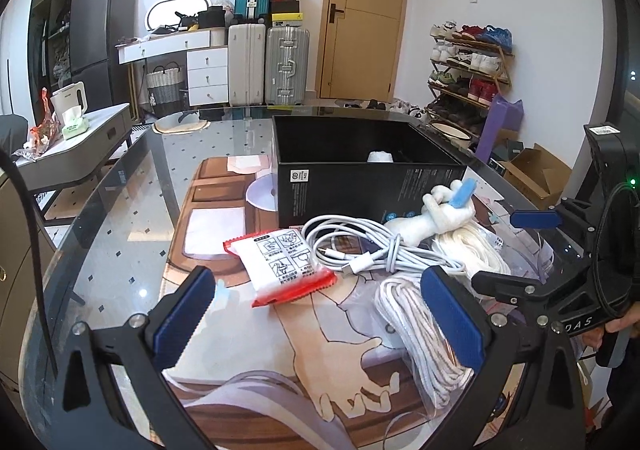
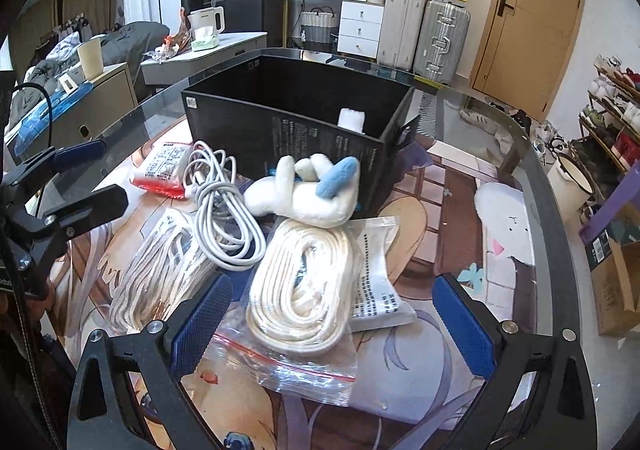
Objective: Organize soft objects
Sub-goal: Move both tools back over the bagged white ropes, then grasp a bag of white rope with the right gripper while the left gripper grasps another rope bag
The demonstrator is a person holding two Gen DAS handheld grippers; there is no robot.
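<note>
Between right tool (image 2: 328, 324) fingers, bagged rope (image 2: 304, 282)

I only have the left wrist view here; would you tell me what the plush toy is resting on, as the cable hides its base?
Observer: The plush toy lies on top of a bagged coil of cream rope, leaning against the black box.
Operator: Thank you. Is that bag sealed?
Observer: The zip bag's red seal strip shows near the right gripper, but I cannot tell if it is closed.
Operator: Is anything beside that rope?
Observer: Yes, a printed white packet lies against its right side, which your view lacks.
</note>
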